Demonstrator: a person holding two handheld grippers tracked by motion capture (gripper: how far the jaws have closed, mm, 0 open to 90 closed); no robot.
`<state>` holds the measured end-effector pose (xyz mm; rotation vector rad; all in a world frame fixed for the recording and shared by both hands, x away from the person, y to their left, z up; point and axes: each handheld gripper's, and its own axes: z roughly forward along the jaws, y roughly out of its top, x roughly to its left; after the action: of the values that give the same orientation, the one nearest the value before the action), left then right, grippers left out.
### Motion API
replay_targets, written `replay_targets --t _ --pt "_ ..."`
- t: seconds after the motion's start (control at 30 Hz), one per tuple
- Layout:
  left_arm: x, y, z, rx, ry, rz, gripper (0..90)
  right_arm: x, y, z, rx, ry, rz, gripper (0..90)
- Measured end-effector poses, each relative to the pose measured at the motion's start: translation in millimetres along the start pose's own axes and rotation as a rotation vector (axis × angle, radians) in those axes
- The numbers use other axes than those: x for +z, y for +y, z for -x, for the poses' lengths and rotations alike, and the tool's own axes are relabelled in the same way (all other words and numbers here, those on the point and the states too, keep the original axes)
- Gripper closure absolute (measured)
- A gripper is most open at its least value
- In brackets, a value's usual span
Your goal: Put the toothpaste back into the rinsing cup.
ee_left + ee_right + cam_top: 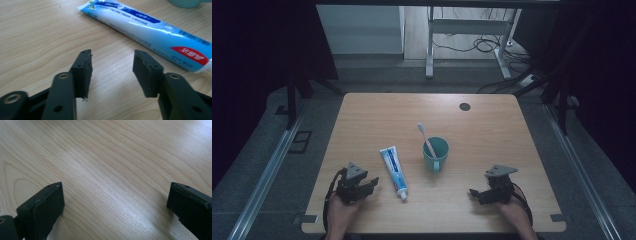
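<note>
A blue and white toothpaste tube (394,171) lies on the wooden table (377,115), cap toward the near edge. To its right a teal cup (435,154) stands upright with a pink toothbrush (426,136) leaning in it. My left gripper (373,184) rests near the front left, just left of the tube. In the left gripper view its jaws (112,72) stand partly apart over bare wood, and the tube (150,30) lies just beyond them to the right. My right gripper (474,194) sits at the front right, its jaws (115,202) wide apart above bare table.
A dark round cable hole (465,106) marks the table's far right. The teal cup's base (185,2) peeks in at the top of the left gripper view. Beyond the table stand a desk frame (430,45) and loose cables on the floor.
</note>
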<state>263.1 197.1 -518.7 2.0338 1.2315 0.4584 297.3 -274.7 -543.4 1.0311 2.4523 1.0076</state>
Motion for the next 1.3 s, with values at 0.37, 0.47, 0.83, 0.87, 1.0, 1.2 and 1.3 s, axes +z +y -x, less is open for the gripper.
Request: replay_targets --t 0.37,0.47,0.83,0.87,1.0,1.2,1.3 --pt "-0.3 4.3 5.7 0.044 -0.037 -0.014 70.0 -0.6 -0.1 0.5 0.007 -0.005 0.005 3.0" --pt "-1.0 6.1 7.5 0.050 -0.039 -0.018 78.3 -0.7 -0.2 0.5 0.009 -0.006 0.006 3.3" --pt "-3.5 17.6 20.7 0.070 -0.067 -0.027 89.4 -0.9 -0.3 0.6 0.014 -0.012 0.008 4.3" --pt "-3.1 18.6 22.2 0.071 -0.076 -0.027 89.4 -0.9 -0.3 0.6 0.014 -0.011 0.008 4.3" --pt "-0.6 23.5 26.1 0.070 -0.115 -0.016 89.5 -1.0 -0.3 0.6 0.015 -0.012 0.008 4.5" --pt "7.2 32.9 34.9 0.081 -0.143 -0.021 89.5 -1.1 -0.3 0.7 0.017 -0.013 0.009 4.8" --pt "11.1 38.6 42.9 0.096 -0.163 -0.021 89.5 -1.1 -0.4 0.7 0.017 -0.012 0.009 4.8"
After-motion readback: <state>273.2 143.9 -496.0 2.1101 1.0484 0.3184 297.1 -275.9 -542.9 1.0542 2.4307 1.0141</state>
